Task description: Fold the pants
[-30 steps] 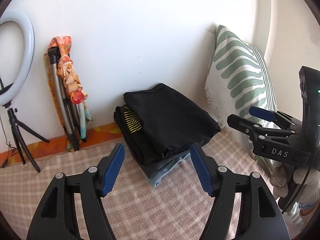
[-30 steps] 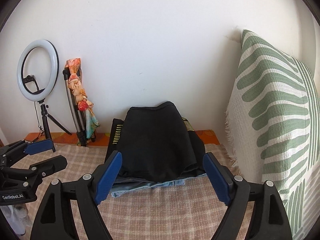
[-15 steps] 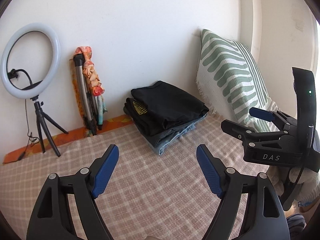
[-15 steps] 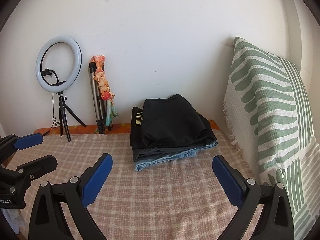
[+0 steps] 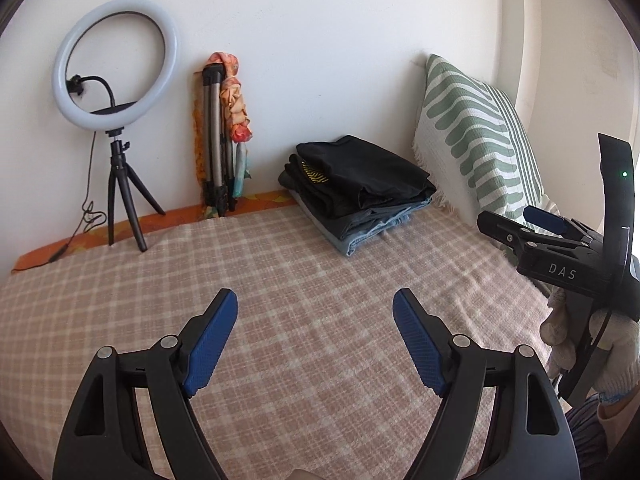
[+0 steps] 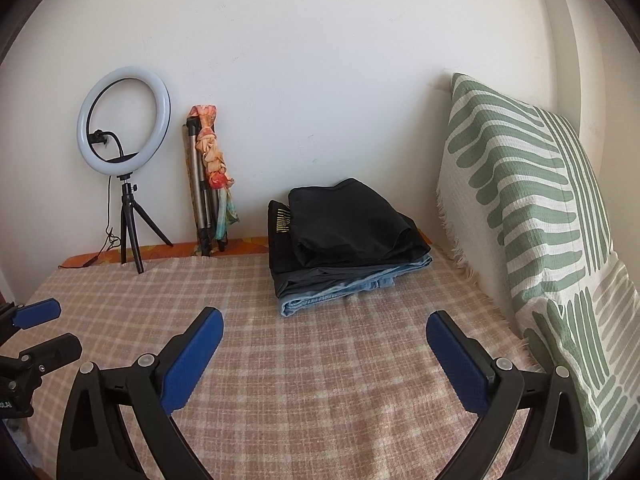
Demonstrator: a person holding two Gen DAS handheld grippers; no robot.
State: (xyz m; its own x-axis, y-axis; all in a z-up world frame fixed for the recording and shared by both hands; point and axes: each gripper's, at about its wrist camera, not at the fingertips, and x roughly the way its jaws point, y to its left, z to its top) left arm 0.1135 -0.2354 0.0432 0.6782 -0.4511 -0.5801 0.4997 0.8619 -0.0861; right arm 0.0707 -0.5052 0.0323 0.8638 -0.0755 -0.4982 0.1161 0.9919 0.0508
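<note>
- Left hand-held gripper (image 5: 314, 320): fingers spread wide, holding nothing, above the checked blanket (image 5: 280, 280).
- Folded pants (image 6: 352, 228): top of a clothes stack by the wall, beside the pillow (image 6: 532, 216); folding appears complete.
- Right hand-held gripper (image 6: 324, 340): spread wide, holding nothing.

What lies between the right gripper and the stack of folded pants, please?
Only bare checked blanket separates the right gripper from the folded pants, shown in the right wrist view.
</note>
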